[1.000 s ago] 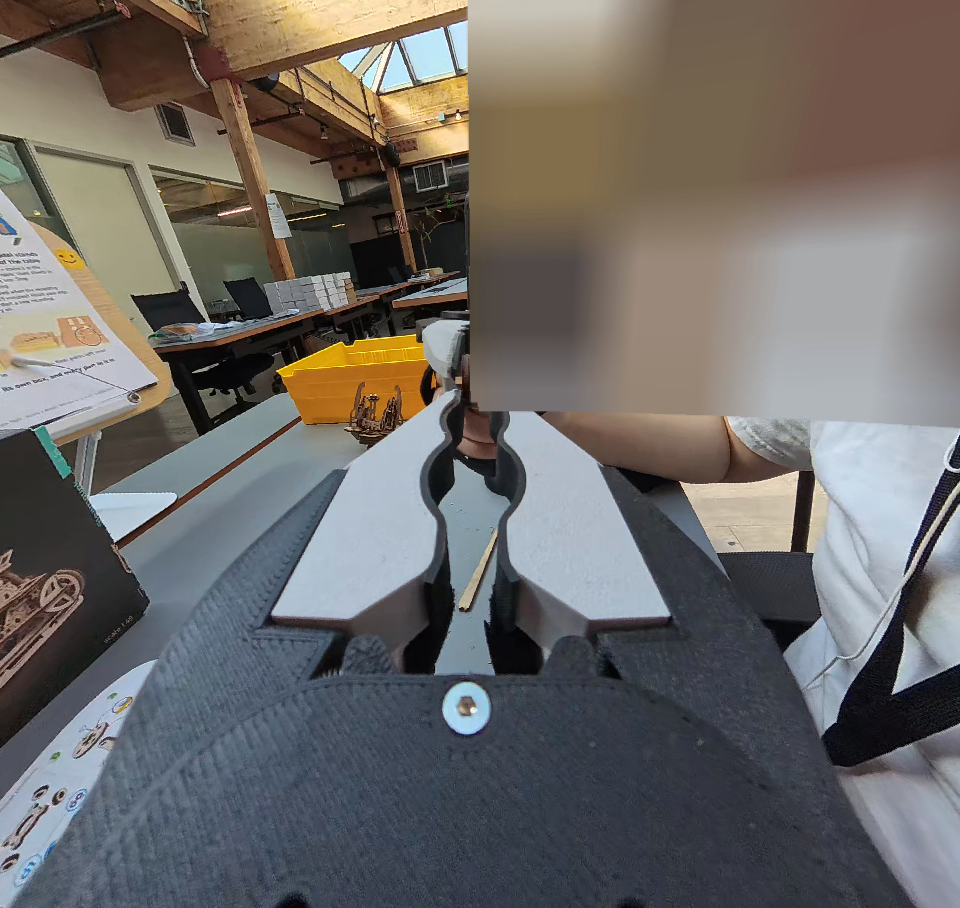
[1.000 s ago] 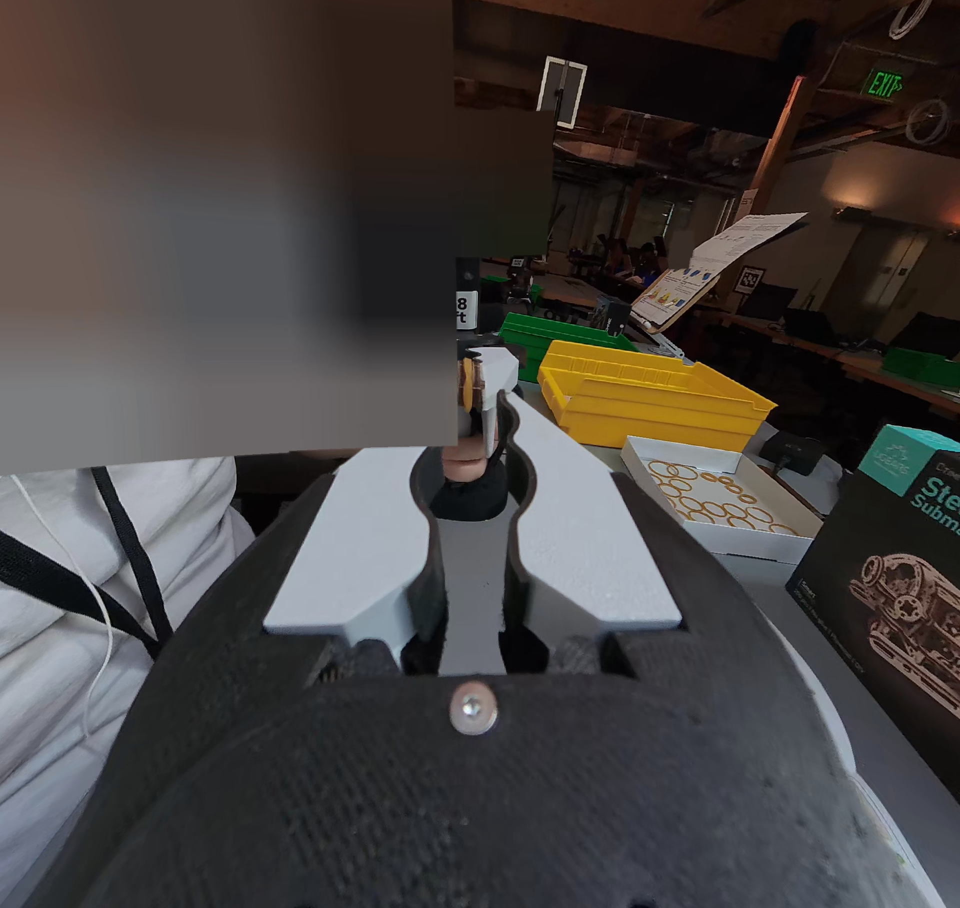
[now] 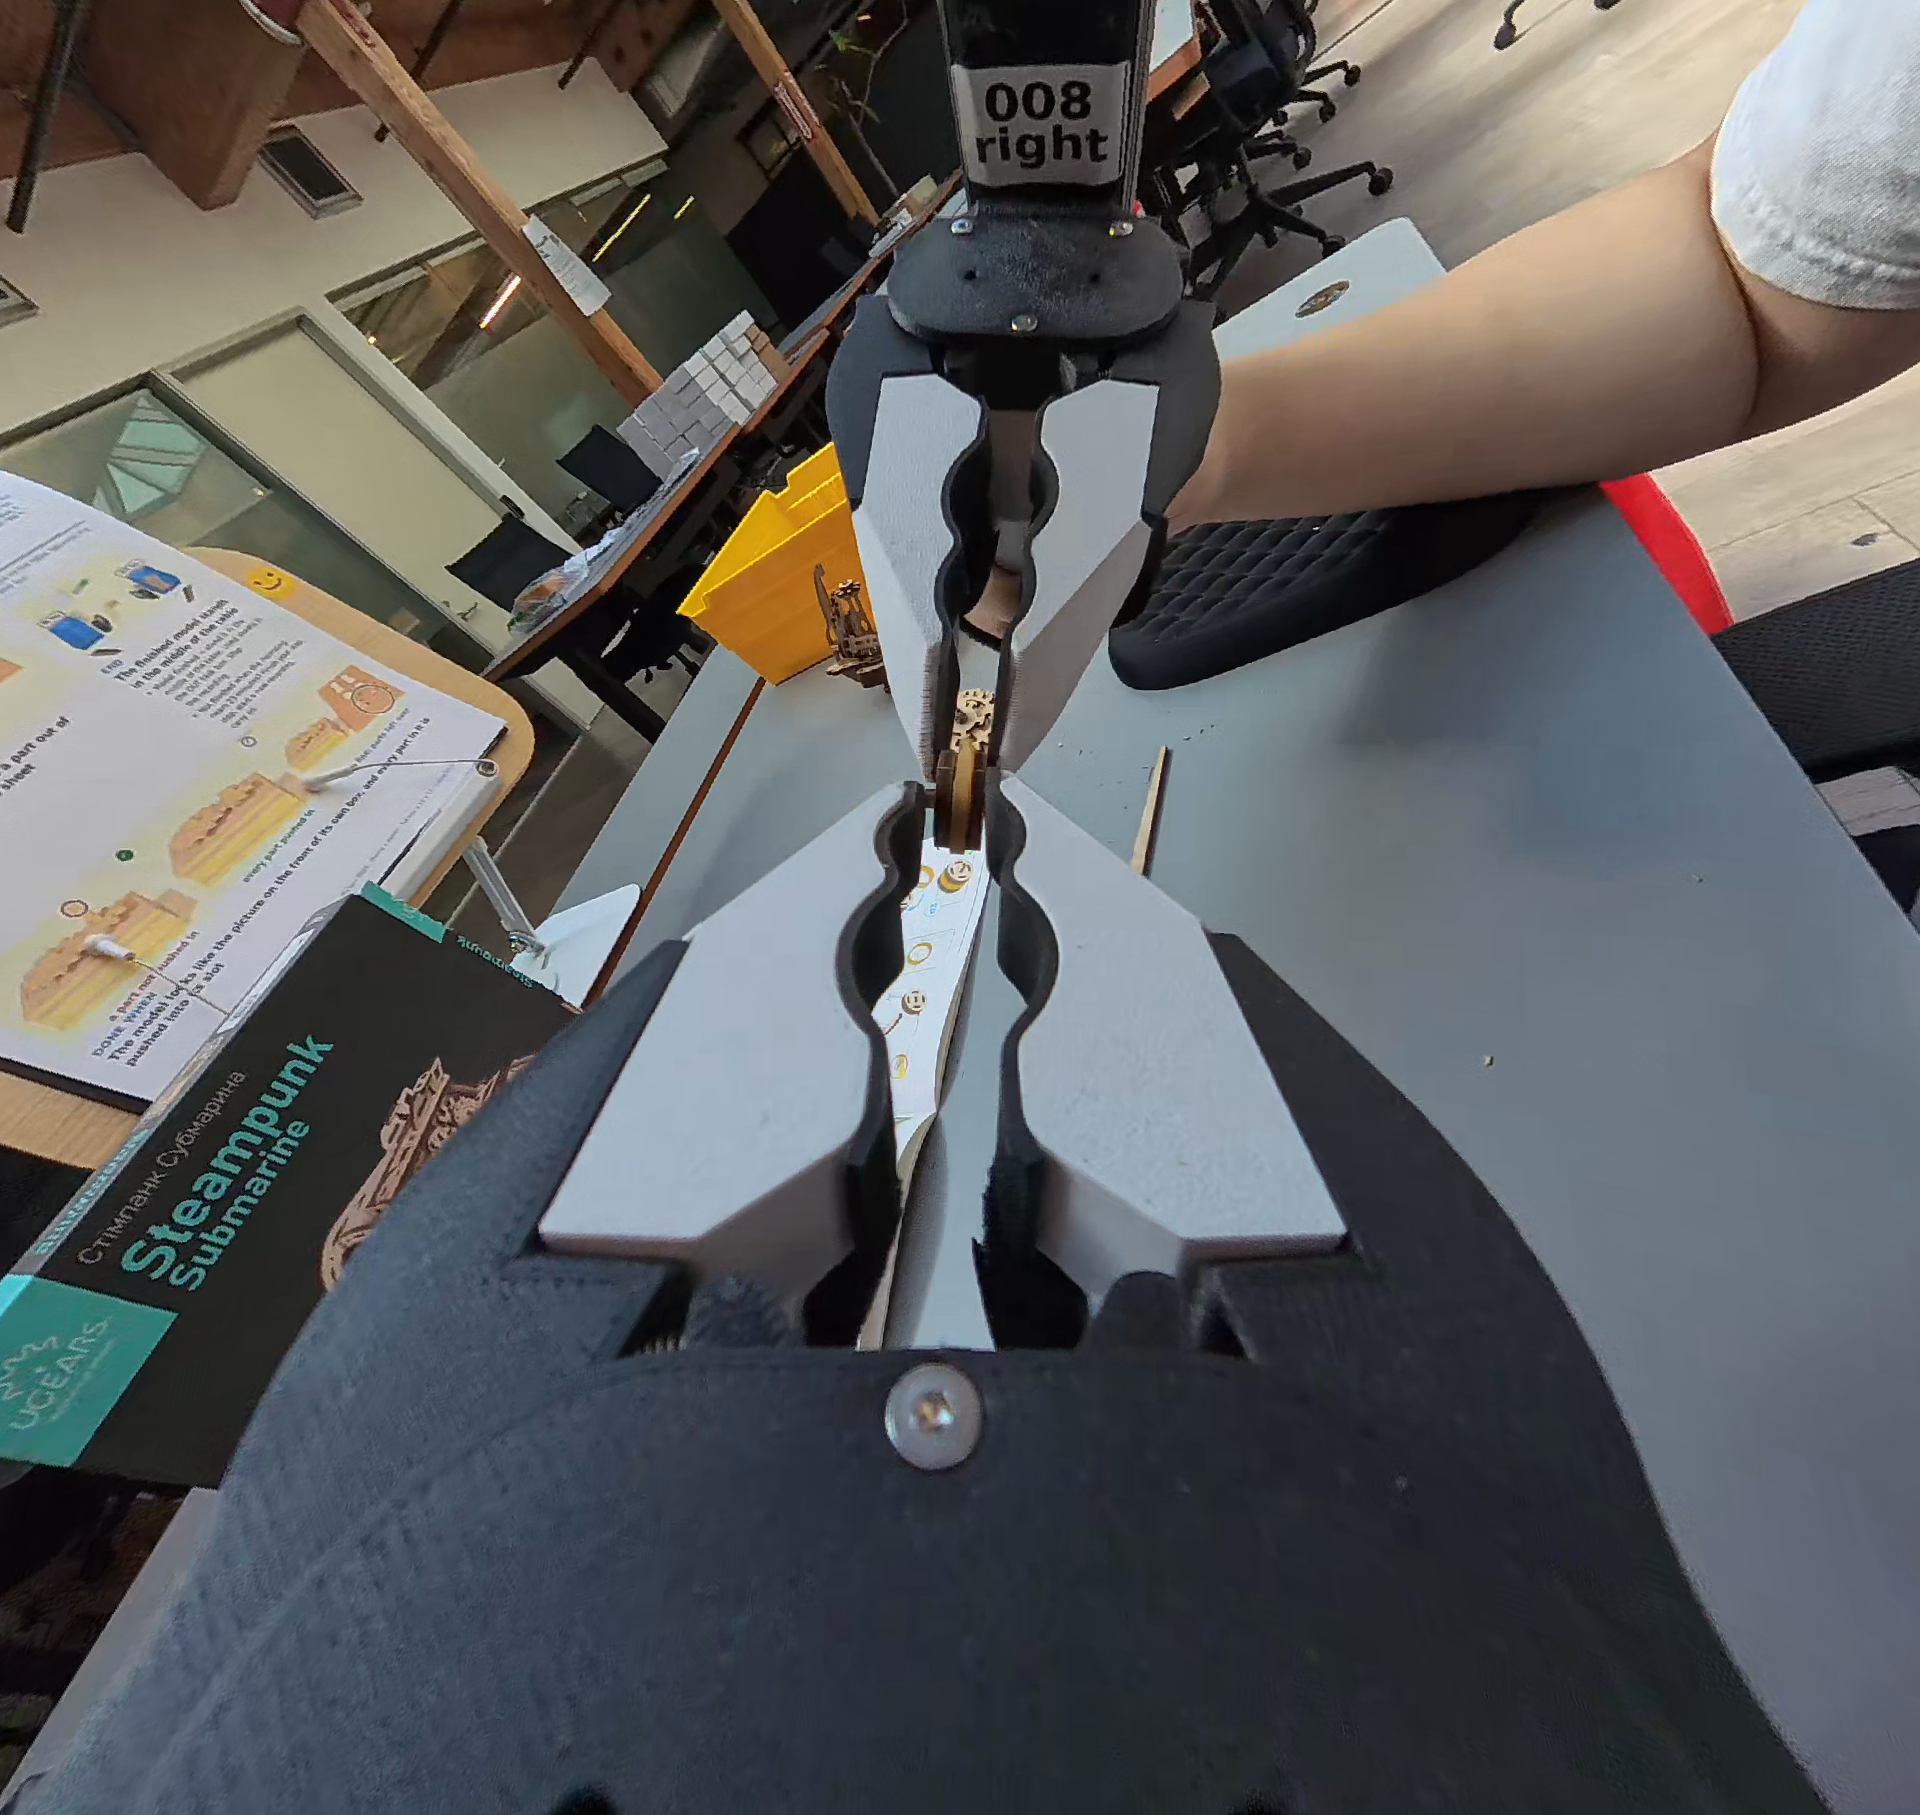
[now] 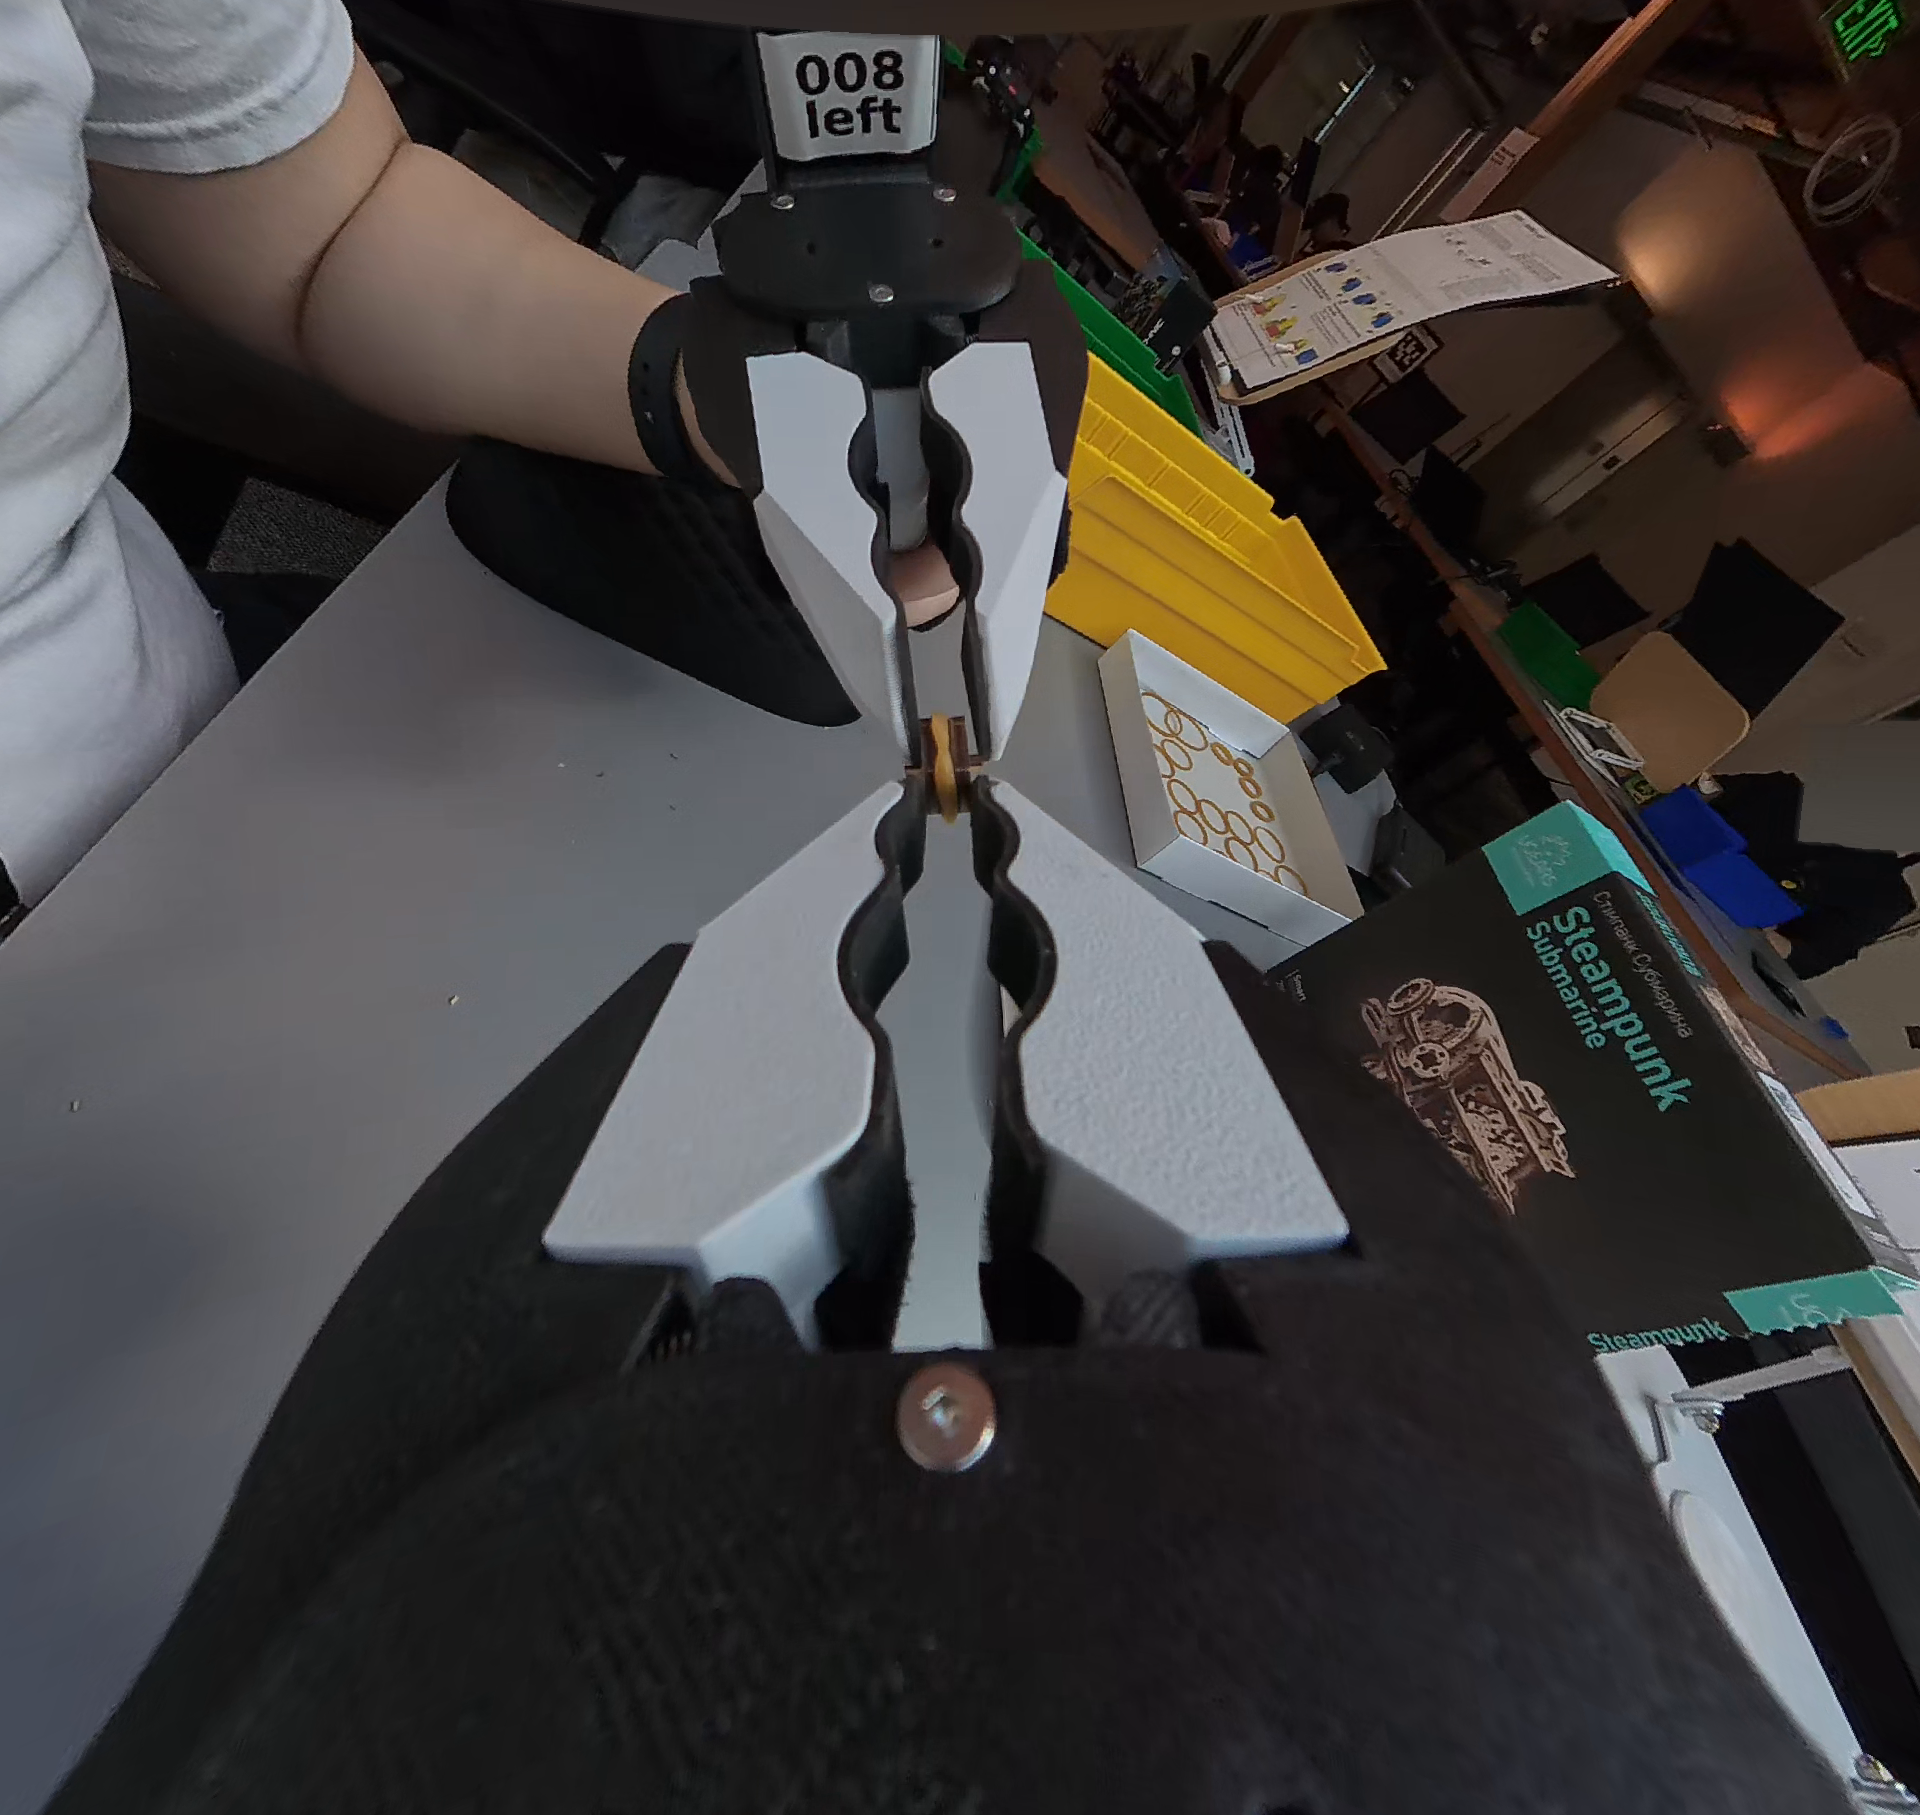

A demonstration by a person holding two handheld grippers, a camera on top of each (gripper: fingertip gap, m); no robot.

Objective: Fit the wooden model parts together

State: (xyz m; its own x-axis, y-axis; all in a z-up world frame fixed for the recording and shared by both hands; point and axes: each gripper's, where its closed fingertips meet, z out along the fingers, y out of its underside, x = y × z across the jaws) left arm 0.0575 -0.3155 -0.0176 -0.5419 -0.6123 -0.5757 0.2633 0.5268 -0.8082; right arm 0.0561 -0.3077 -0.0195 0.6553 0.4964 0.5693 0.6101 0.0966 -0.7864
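The two tools meet tip to tip above the grey worktop (image 3: 1455, 934). The left hand-held gripper (image 3: 951, 809) pinches a small wooden disc part (image 3: 956, 799); the right hand-held gripper (image 4: 940, 794) grips its mating wooden piece (image 3: 974, 716). The joining step looks underway; next, I'd judge, a straight, aligned push.
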